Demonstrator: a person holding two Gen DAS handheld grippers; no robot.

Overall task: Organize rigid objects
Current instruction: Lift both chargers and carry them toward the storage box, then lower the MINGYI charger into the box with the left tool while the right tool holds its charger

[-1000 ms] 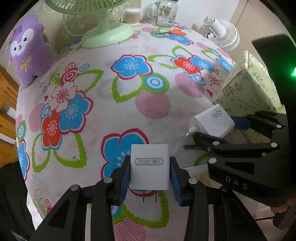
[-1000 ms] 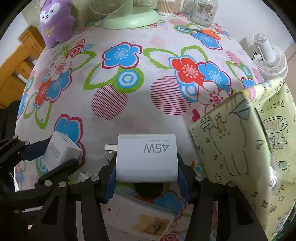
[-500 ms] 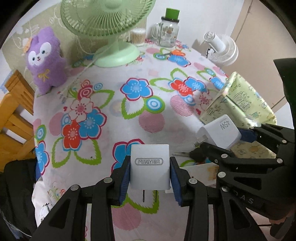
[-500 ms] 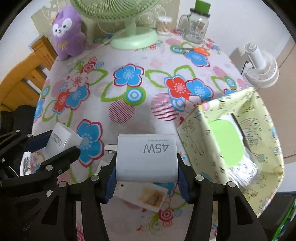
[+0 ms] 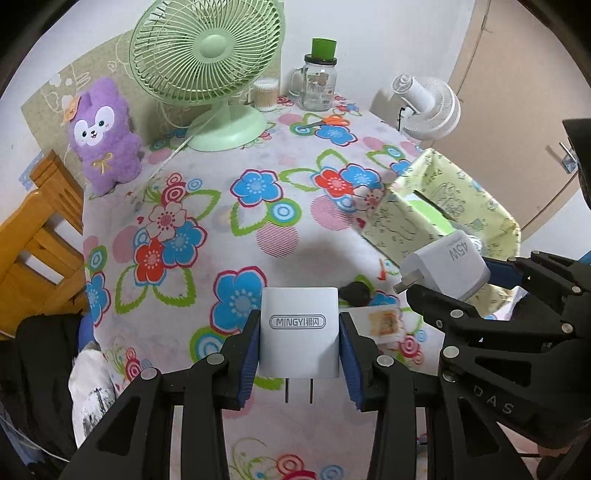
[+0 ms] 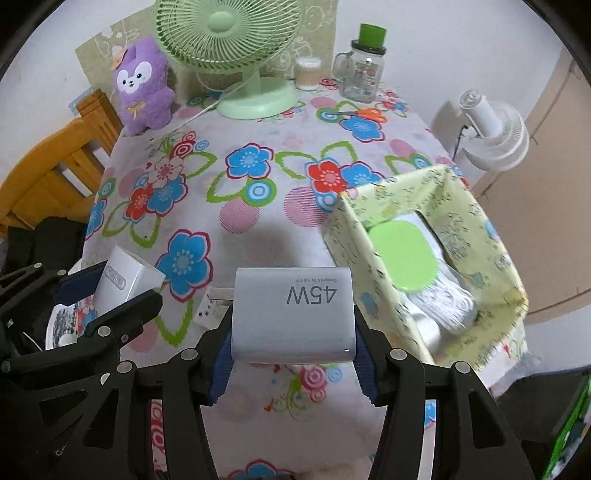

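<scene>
Above the floral tablecloth, left gripper clamps the MINGYI charger, prongs down, right gripper clamps the 45W charger, both clear of the table, likely for dropping into the open yellow fabric box just right

White wall, floral-clothed table, wooden chair, beige door

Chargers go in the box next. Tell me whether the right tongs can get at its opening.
Probably yes. The right tongs, shut on the 45W charger, hang beside the yellow fabric box; its top is open and nothing lies between them.
</scene>
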